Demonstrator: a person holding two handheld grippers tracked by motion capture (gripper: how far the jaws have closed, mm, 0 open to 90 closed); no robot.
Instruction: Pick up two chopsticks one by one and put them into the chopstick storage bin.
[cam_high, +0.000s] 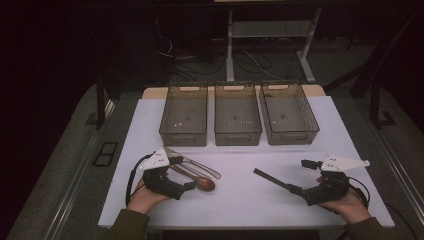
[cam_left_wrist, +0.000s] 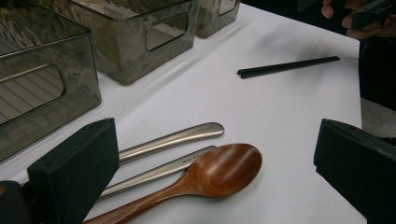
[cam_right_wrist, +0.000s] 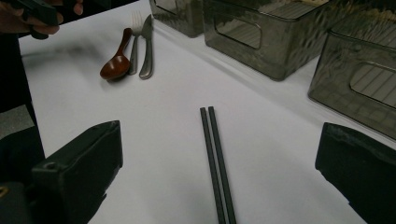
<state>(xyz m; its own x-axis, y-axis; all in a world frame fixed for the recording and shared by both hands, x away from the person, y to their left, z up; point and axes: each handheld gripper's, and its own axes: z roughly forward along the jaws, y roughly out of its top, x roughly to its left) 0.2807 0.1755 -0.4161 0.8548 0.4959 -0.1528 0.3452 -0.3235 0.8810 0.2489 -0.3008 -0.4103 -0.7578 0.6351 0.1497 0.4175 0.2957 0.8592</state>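
Two grippers, both with jaws spread wide and nothing between them.
My right gripper (cam_right_wrist: 219, 177) straddles the black chopsticks (cam_right_wrist: 215, 158), long axis running straight away between its jaws (wooden spoon (cam_left_wrist: 219, 170) lies nearer my left gripper (cam_left_wrist: 217, 177)).

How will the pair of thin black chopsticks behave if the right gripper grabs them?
The pair of thin black chopsticks looks stiff and light. Lying side by side and unjoined, they may separate or slip from the open right gripper on the smooth white tabletop.

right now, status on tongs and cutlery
Left tongs open over wooden spoon. Right tongs open, chopsticks between, untouched. Three bins empty. Nothing in the way.
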